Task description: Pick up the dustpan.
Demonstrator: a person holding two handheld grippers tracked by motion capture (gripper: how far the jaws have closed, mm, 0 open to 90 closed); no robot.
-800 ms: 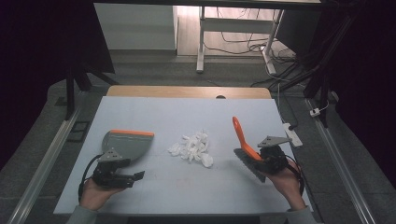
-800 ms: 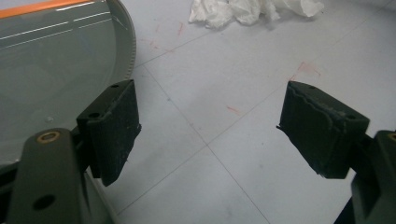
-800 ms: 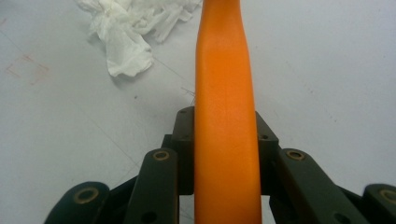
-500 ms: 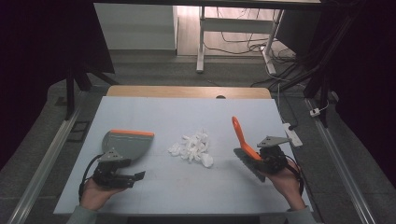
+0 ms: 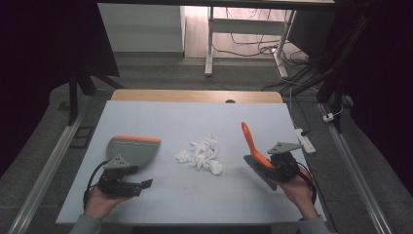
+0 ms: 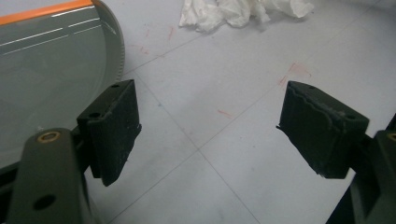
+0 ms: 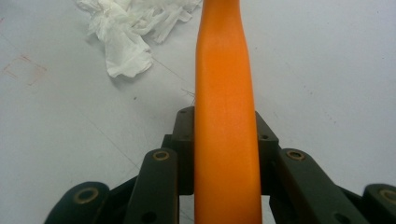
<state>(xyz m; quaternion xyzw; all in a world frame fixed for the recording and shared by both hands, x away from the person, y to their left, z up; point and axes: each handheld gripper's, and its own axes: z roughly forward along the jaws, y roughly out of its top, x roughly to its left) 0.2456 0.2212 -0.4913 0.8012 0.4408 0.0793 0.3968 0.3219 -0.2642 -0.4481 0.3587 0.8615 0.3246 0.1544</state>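
1. Basically nothing has budged lately: right gripper (image 5: 267,165) fingers stay clamped on the orange brush handle (image 7: 227,116).
2. Left gripper (image 5: 141,184) fingers apart, empty, beside the dustpan (image 5: 131,149) near the counter's left edge.
3. Tissue scraps (image 5: 200,155) sit mid-counter, so sweeping hasn't started, I reckon.

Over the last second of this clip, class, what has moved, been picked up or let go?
Nothing visibly changed. The right gripper stays shut on the orange brush handle, the left gripper stays open beside the dustpan, and the crumpled tissue pile lies where it was between them.
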